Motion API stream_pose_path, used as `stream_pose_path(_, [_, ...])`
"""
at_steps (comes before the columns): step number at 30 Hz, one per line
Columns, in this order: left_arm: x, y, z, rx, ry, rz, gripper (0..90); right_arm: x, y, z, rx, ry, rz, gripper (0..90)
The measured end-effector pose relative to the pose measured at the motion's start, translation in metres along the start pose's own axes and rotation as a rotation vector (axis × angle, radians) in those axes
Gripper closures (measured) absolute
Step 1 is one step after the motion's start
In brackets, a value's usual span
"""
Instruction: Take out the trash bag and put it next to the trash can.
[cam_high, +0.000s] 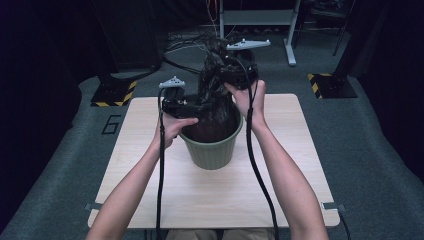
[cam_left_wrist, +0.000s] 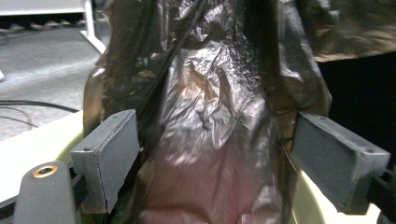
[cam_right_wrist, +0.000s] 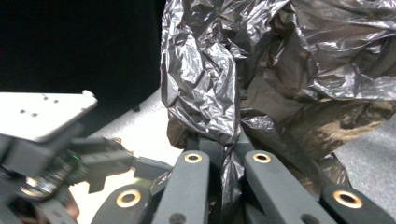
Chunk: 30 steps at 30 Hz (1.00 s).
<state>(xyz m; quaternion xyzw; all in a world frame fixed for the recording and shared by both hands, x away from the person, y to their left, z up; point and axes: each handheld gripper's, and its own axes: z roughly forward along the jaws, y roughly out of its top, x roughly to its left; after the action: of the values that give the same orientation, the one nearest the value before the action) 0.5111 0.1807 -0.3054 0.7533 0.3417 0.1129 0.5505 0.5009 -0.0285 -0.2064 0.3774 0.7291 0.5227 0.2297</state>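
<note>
Crinkled black plastic bag pinched in right claw, left claw spread around it, round green bin.

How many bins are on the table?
1. The green bin stands near the middle of the table, with a black plastic bag rising out of it. Nothing seems to hide another.

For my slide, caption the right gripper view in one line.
Right gripper clamped on a fold of the crumpled black plastic bag.

left gripper low, jaws wide, right gripper raised, jaws clamped
</note>
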Motion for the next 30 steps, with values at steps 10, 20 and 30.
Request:
stream_pose_path(10, [0.001,0.01,0.033,0.008,0.089,-0.041,31.4,0.03,0.007,-0.01,-0.074,0.061,0.001,90.0])
stream_pose_path(20, [-0.003,0.01,0.051,0.059,-0.002,0.012,89.7,0.014,0.003,-0.023,-0.07,0.073,0.02,90.0])
stream_pose_path(30, [-0.013,0.011,0.037,0.056,-0.039,0.032,34.3,0.004,0.007,-0.025,-0.078,0.035,0.024,90.0])
